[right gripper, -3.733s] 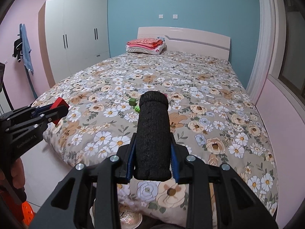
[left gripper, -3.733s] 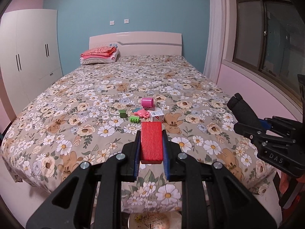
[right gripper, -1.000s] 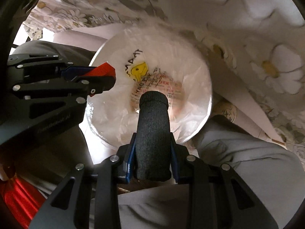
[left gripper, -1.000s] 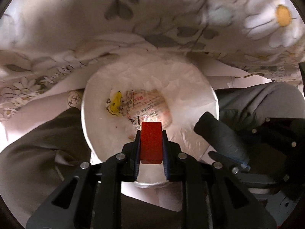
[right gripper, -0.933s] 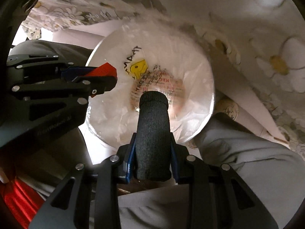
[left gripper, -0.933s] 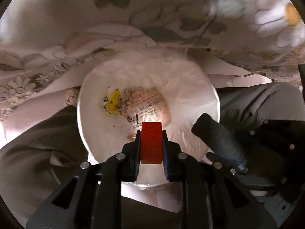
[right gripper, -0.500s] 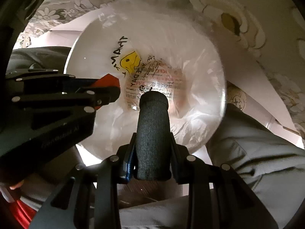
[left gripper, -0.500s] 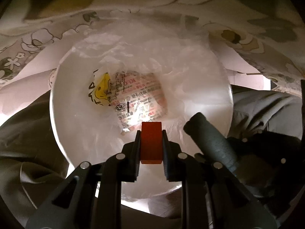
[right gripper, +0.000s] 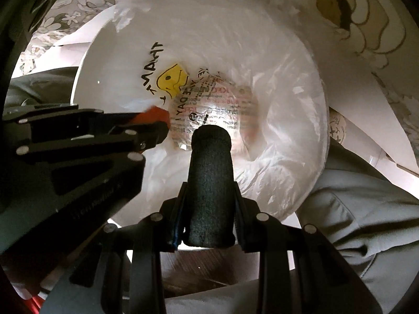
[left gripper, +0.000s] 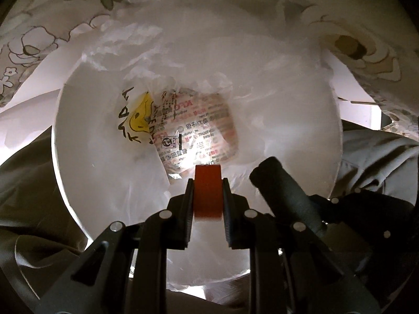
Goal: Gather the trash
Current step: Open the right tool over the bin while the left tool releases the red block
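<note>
Left wrist view: I hold both grippers pointing steeply down over the bin (left gripper: 65, 172), so each piece can drop into its crinkly white liner (left gripper: 275, 83). My left gripper (left gripper: 208, 198), jaws beginning to part, has the red block (left gripper: 208, 191) between them; my right gripper (right gripper: 209, 209) clamps the black foam cylinder (right gripper: 210, 183).

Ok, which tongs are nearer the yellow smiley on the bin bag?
Left. The left tongs, opening around the red block, sit just beside the smiley; the right tongs, gripping the black roll, hang farther off.
</note>
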Motion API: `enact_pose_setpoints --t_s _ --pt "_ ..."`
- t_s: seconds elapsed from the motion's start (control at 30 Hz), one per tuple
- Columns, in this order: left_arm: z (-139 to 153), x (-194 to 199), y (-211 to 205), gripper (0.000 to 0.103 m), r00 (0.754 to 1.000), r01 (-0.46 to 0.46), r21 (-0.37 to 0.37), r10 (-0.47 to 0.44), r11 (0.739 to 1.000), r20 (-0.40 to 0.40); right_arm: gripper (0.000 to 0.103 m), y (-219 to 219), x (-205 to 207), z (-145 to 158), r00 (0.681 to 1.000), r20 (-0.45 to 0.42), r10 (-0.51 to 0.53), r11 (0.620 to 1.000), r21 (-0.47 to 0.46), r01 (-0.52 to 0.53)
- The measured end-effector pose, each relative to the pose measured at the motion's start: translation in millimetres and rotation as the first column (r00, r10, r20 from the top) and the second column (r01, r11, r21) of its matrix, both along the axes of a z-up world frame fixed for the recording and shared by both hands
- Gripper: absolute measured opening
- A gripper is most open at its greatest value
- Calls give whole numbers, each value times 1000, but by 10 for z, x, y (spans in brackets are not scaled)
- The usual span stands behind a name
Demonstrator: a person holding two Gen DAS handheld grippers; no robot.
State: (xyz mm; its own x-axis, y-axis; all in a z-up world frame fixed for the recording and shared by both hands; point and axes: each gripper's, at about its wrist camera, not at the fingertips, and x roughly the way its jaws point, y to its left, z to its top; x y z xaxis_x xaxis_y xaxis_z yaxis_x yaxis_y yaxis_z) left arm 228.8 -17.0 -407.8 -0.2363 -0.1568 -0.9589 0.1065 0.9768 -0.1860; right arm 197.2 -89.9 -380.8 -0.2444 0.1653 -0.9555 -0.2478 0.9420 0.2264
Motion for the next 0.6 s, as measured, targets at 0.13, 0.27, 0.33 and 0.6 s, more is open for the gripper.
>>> enact_pose_setpoints --t_s 0.13,0.27,0.33,0.6 --pt "-24 2 27 50 1000 -11 7 11 1000 3 44 -30 18 -23 1000 -4 -18 1000 -7 18" --pt "-9 -12 31 50 1000 -7 9 7 1000 3 46 -49 12 -10 1000 4 -18 1000 -6 18" --pt "1 -10 32 50 1000 -5 9 5 1000 3 46 -53 12 -10 1000 5 -16 1000 -6 16" --pt "-20 0 58 50 1000 3 7 -3 1000 6 46 -45 21 -12 1000 9 -17 1000 -4 17"
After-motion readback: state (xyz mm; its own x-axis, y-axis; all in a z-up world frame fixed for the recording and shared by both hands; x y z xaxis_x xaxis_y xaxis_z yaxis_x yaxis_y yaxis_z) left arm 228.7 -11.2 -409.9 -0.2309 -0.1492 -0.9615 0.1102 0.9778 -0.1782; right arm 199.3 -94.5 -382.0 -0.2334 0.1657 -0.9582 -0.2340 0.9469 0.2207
